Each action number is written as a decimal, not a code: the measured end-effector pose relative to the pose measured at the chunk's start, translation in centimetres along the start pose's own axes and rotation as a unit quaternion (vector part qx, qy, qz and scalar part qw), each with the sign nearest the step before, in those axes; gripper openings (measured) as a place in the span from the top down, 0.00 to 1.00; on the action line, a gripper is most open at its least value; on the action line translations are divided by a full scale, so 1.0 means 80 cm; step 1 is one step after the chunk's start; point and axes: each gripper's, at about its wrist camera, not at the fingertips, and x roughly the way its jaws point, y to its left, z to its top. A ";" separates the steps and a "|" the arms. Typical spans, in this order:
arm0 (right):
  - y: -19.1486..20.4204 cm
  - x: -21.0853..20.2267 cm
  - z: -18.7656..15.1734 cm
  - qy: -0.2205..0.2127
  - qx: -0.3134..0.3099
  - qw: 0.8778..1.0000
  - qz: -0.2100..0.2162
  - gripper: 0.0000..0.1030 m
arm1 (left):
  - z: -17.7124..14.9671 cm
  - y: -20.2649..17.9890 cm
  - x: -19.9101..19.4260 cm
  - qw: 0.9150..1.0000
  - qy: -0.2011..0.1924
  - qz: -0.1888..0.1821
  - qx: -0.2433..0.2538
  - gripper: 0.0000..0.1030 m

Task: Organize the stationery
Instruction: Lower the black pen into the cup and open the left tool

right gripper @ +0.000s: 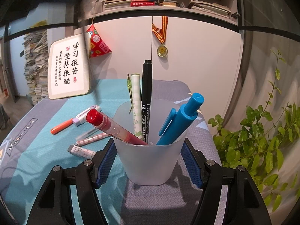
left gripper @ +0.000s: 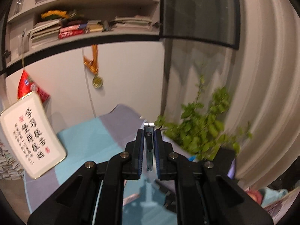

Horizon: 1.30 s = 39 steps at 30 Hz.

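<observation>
In the left wrist view my left gripper (left gripper: 149,133) is shut on a thin dark pen with a metal clip (left gripper: 149,146), held upright above the blue-and-grey table cloth (left gripper: 90,138). In the right wrist view my right gripper (right gripper: 150,150) is open, with its blue pads either side of a frosted plastic cup (right gripper: 150,163) that stands on the cloth. I cannot tell whether the pads touch the cup. The cup holds a red pen (right gripper: 112,127), a black marker (right gripper: 146,97), a white-green pen (right gripper: 136,97) and a blue pen (right gripper: 181,118).
On the cloth left of the cup lie an orange pen (right gripper: 61,125), a purple correction tape (right gripper: 88,114), a pink checked pen (right gripper: 91,138) and a grey eraser (right gripper: 82,151). A framed calligraphy sign (right gripper: 69,65) leans at the back. A leafy plant (right gripper: 262,135) stands right.
</observation>
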 end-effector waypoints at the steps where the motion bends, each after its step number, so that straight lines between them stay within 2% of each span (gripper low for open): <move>1: 0.000 0.000 0.000 0.000 0.000 1.000 0.000 0.32 | 0.005 -0.004 0.001 1.000 -0.003 -0.006 -0.001 0.91; 5: 0.000 0.001 0.002 0.000 0.002 1.000 0.001 0.32 | 0.016 -0.018 0.016 1.000 -0.003 -0.030 -0.005 0.91; 20: -0.002 0.002 -0.001 -0.001 0.006 1.000 0.005 0.32 | -0.007 -0.021 0.083 0.997 0.068 -0.032 -0.007 0.91; 27: -0.003 0.001 -0.001 -0.001 0.005 1.000 0.005 0.32 | -0.017 -0.022 0.095 0.995 0.092 -0.033 -0.002 0.91; 39: -0.003 0.001 -0.001 -0.001 0.005 1.000 0.005 0.32 | -0.023 -0.020 0.101 0.994 0.103 -0.037 -0.010 0.91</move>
